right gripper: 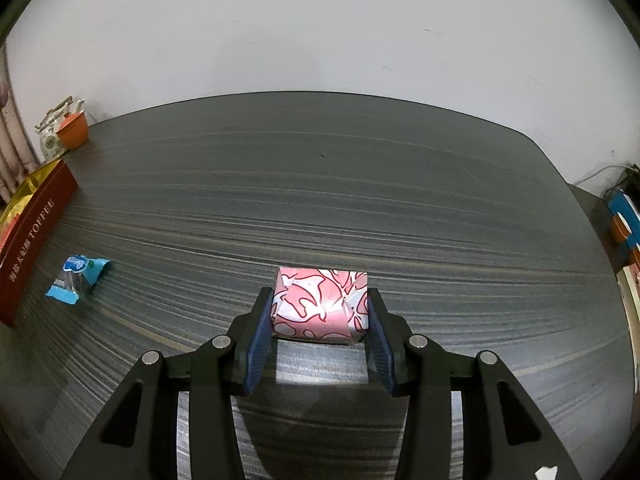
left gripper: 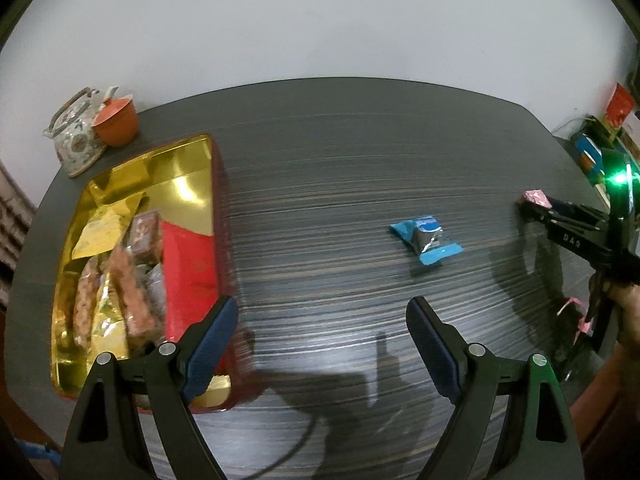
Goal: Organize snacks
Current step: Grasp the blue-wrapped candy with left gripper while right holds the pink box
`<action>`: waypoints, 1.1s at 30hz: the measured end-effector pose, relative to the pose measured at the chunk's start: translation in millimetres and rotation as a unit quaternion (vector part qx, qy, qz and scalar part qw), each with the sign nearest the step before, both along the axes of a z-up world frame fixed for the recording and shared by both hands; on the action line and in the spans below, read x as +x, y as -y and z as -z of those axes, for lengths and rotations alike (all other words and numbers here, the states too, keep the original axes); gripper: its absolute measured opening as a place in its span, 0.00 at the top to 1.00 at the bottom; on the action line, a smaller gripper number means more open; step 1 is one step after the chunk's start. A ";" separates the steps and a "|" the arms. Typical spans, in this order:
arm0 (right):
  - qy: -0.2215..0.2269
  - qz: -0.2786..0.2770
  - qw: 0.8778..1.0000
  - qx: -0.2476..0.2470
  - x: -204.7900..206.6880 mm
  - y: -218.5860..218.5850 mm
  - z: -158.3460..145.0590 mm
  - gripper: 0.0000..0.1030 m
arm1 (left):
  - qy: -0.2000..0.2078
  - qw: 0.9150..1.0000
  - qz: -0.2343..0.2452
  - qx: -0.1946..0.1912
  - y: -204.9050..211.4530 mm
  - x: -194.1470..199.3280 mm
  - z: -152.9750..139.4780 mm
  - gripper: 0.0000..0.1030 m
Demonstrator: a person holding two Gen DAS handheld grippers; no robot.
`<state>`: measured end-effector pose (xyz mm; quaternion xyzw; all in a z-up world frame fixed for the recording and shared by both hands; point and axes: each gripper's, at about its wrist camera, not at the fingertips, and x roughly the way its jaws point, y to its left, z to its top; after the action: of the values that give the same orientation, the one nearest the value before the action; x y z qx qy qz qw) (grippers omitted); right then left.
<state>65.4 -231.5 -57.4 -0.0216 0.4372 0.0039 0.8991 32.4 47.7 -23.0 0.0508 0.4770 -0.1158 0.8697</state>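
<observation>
My right gripper [right gripper: 320,300] is shut on a pink and white wrapped snack [right gripper: 320,304], held a little above the dark striped table [right gripper: 360,184]; in the left wrist view the same gripper [left gripper: 534,202] shows at the far right with the pink snack [left gripper: 534,197] at its tip. My left gripper [left gripper: 322,312] stands open and holds nothing, over the table just right of the red toffee box [left gripper: 192,264]. A blue wrapped candy [left gripper: 426,240] lies on the table ahead and to the right of it, also seen as the blue candy [right gripper: 78,274] at the left of the right wrist view.
The gold-lined red box [right gripper: 38,232] holds several packets. A patterned teapot [left gripper: 74,136] and an orange cup [left gripper: 116,122] stand at the table's far left corner. Coloured boxes [right gripper: 624,220] sit past the table's right edge. A person's hand [left gripper: 630,316] holds the right gripper.
</observation>
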 end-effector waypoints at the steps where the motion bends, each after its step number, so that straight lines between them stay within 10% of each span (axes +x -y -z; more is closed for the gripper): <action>1: 0.000 0.003 1.000 0.002 -0.8 0.0 0.3 0.60 | 0.000 1.000 0.001 -0.002 2.0 0.8 -0.1 0.16; 26: -0.007 0.006 1.000 0.004 0.8 0.7 2.0 0.59 | -0.006 0.999 0.023 -0.030 80.9 42.5 5.9 0.17; 33: -0.007 0.006 1.000 0.005 0.7 0.6 1.9 0.59 | -0.029 0.999 0.017 -0.029 85.6 58.5 18.6 0.34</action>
<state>66.1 -232.1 -59.3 -0.0147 0.4439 0.0004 0.8959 90.9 -37.9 -41.5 0.0302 0.4974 -0.1464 0.8545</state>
